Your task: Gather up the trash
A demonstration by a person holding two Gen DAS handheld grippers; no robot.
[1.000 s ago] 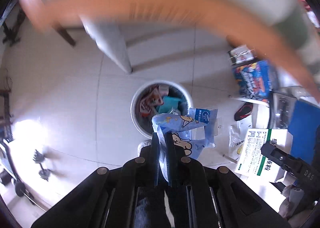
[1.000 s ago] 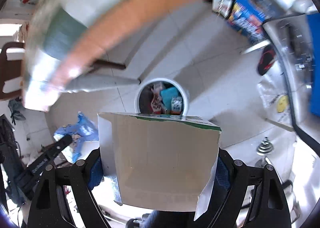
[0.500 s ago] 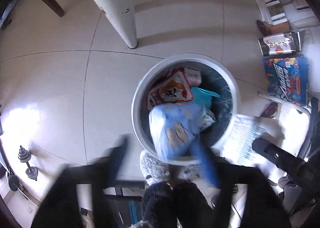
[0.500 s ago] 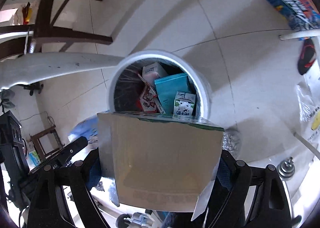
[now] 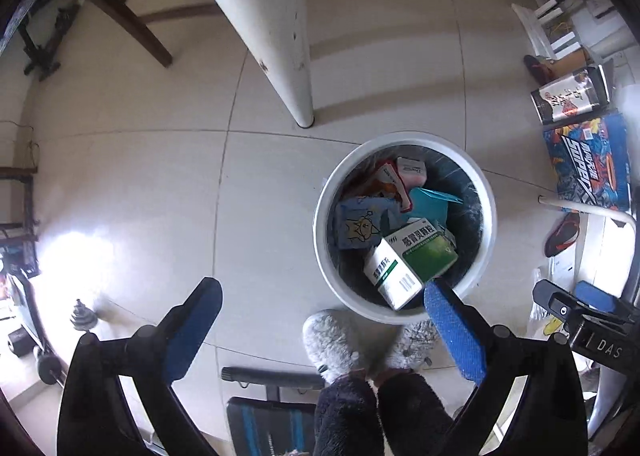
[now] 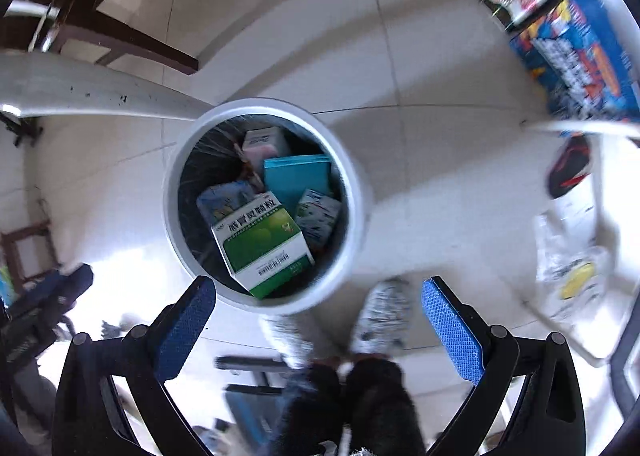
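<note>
A round white trash bin [image 5: 489, 215] [image 6: 352, 183] stands on the tiled floor and holds several pieces of trash. A green and white box [image 5: 408, 256] [image 6: 262, 242] lies on top, beside a blue cartoon wrapper [image 5: 358, 223] [image 6: 224, 197] and a teal box [image 5: 430, 201] [image 6: 296, 175]. My left gripper [image 5: 322, 310] is open and empty above the floor, its right finger near the bin's rim. My right gripper [image 6: 318, 310] is open and empty just in front of the bin. The right gripper also shows in the left wrist view [image 5: 576, 308].
A white table leg [image 5: 272, 27] [image 6: 88, 91] stands beside the bin. Wooden chair legs [image 5: 120, 15] are behind it. Colourful boxes [image 5: 588, 159] [image 6: 576, 59] lie at the right. The person's grey slippers [image 5: 332, 340] stand close to the bin. Dumbbells [image 5: 80, 320] lie at the left.
Both grippers dropped from table height to above the bin and opened. The blue wrapper left my left gripper and the green and white box left my right gripper; both now lie in the bin.
</note>
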